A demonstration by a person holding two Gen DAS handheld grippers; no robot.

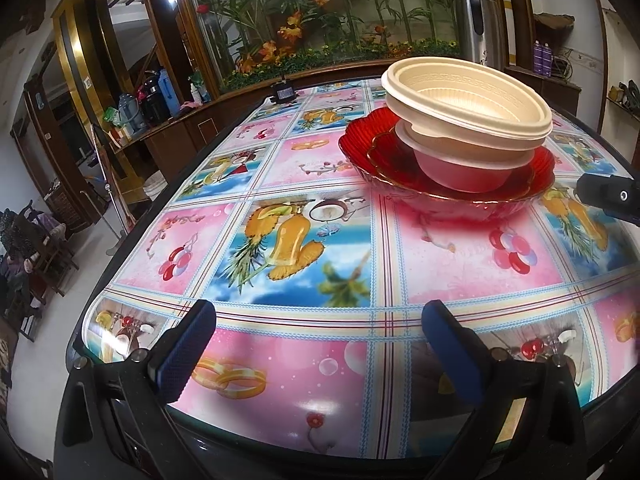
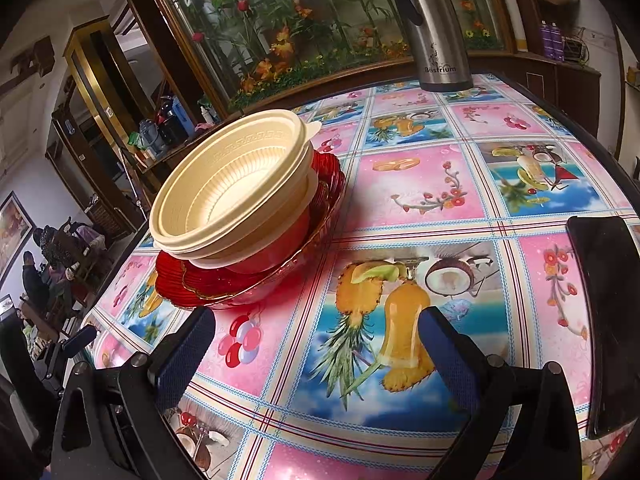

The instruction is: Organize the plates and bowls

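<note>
On a table [image 2: 420,184] under a bright fruit-print cloth, one stack holds all the dishes: a red plate [image 1: 356,146] at the bottom, a smaller red dish [image 1: 394,152] inside it, a pink bowl [image 1: 460,170] next, and tilted cream bowls [image 1: 468,100] on top. The stack lies ahead and to the right of the left gripper [image 1: 318,350], and ahead and to the left of the right gripper [image 2: 316,354]. It looks nearer the right one. Both grippers have their jaws spread apart, holding nothing. A steel flask [image 2: 434,32] stands well beyond.
</note>
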